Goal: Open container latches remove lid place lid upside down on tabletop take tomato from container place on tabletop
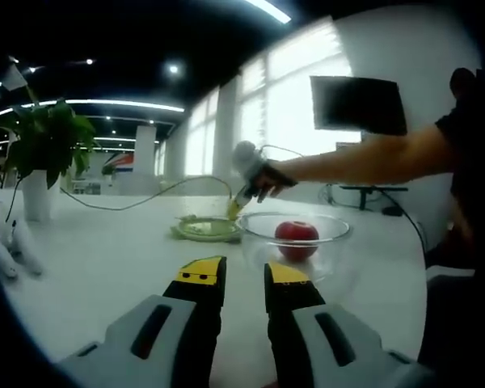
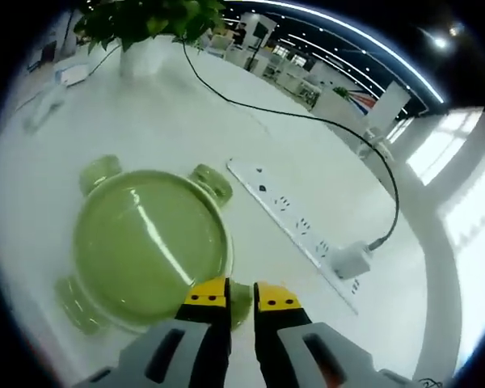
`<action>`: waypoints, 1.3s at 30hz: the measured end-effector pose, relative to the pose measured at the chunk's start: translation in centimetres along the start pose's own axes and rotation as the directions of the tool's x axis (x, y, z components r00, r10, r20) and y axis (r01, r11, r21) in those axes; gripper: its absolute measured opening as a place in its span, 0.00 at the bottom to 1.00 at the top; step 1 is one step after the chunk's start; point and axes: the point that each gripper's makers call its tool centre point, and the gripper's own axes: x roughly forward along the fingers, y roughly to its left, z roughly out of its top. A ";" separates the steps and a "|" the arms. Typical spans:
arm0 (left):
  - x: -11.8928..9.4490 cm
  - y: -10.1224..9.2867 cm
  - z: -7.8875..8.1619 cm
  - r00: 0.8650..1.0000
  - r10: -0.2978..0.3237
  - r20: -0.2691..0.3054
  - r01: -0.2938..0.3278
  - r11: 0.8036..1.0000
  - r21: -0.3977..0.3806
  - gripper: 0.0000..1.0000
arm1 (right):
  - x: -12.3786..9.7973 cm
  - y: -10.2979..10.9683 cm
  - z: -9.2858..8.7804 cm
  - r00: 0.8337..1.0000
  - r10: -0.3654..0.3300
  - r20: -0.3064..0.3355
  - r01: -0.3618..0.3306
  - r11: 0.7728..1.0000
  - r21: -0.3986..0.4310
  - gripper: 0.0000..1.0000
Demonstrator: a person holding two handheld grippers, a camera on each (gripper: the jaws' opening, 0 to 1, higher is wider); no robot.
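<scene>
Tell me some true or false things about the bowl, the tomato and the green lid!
1. The tomato sits inside the clear bowl. True.
2. The green lid is on top of the bowl. False: it lies on the white table, beside the bowl.
3. The right gripper is at the lid's edge. True.
4. The left gripper holds the tomato. False: nothing is between its fingers, and the tomato lies ahead of it.
5. A white power strip lies near the lid. True.
6. The potted plant is knocked over. False: it stands upright.
</scene>
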 end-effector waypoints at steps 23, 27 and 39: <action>0.0 0.0 -0.2 1.000 0.007 -0.006 -0.007 1.000 0.027 0.21 | -6.7 1.6 2.4 0.987 0.064 0.149 -0.067 0.998 0.017 0.05; -0.1 0.0 -0.1 1.000 0.008 -0.005 -0.008 1.000 0.024 0.21 | -8.7 2.6 3.4 0.975 0.111 0.190 -0.123 0.991 0.053 0.05; -0.2 -0.1 -0.1 1.000 0.018 -0.003 -0.018 0.999 0.031 0.20 | -13.7 5.8 3.4 0.939 0.168 0.302 -0.183 0.983 0.020 0.05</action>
